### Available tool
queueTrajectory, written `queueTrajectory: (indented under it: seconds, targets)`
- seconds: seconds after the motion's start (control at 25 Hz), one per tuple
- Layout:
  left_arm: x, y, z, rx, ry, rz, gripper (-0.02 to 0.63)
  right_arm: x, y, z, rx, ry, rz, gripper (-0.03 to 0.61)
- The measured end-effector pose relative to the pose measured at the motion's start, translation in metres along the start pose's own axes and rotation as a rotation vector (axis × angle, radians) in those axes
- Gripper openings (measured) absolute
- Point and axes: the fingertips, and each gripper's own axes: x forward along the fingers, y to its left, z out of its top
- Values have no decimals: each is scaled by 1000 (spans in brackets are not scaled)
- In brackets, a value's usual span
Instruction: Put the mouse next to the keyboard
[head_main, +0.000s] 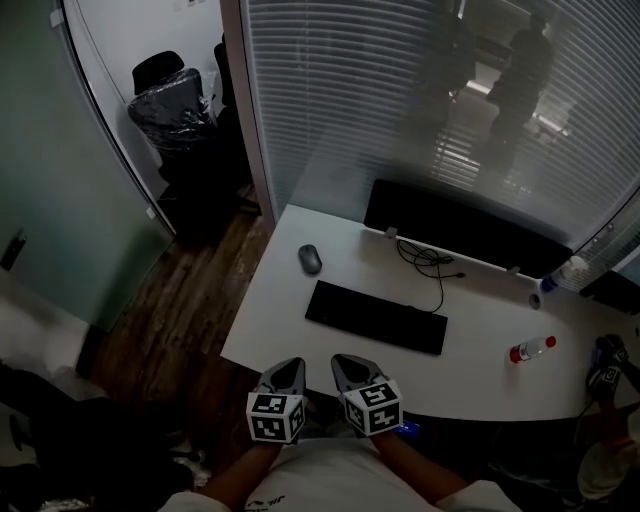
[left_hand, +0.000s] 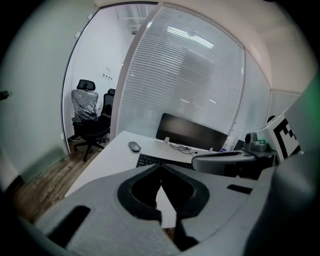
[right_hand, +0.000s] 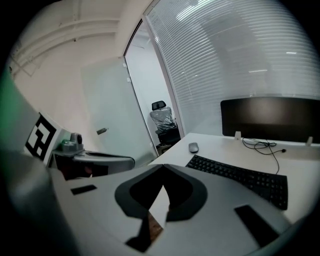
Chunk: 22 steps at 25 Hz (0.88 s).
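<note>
A black office chair wrapped in clear plastic (head_main: 172, 108) stands on the wood floor at 10 o'clock of the curved white counter (head_main: 480, 385). On the counter, the small grey oval mouse (head_main: 310, 259) lies at 10 o'clock of the flat black keyboard (head_main: 376, 317), near it but apart. A wide black monitor (head_main: 460, 228) stands at the keyboard's 1 o'clock, with a looped black cable (head_main: 428, 262) between them. Only the head view takes in the clear bottle with a red cap (head_main: 532, 349), lying at the keyboard's 3 o'clock. At the counter's near edge, the left gripper (head_main: 289, 366) and the right gripper (head_main: 346, 362) hover side by side. Each gripper's own view shows what the head view does not: grey fingers (left_hand: 100, 205) meeting at the tips, with nothing between them.
</note>
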Motion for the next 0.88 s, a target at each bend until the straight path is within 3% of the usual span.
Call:
queueTrajectory:
  seconds: [0.52, 0.88]
  targets:
    - [37, 16, 14, -22, 9, 33, 5, 30, -33, 15, -11, 31, 12, 3]
    - [75, 60, 35, -77, -2, 75, 5, 87, -64, 52, 0, 11, -11, 3]
